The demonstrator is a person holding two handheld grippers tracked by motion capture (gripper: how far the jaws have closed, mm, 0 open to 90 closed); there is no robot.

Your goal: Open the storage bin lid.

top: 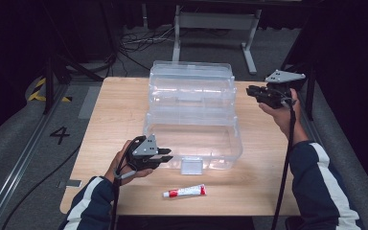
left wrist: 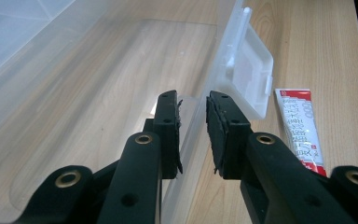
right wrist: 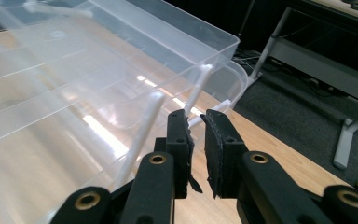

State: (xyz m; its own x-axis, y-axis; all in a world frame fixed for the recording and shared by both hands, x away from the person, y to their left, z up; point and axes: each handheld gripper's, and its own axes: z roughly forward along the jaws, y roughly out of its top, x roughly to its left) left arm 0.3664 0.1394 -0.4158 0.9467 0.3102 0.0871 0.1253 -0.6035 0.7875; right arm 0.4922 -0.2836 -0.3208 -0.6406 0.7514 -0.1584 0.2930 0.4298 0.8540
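While the left gripper (top: pixel 165 157) pinches the front wall of the clear plastic box (top: pixel 191 143) near its latch (left wrist: pixel 249 70), the box stands open in the middle of the table (top: pixel 110 120). The right gripper (top: pixel 254 91) hovers beside the raised lid (top: pixel 191 79), its jaws almost together and holding nothing. I think the next move is to fetch the tube (top: pixel 184 191) lying in front of the box

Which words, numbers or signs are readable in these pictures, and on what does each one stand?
"4": painted on the grey floor left of the table.
Print on the red and white tube: several lines, too small and blurred to read.
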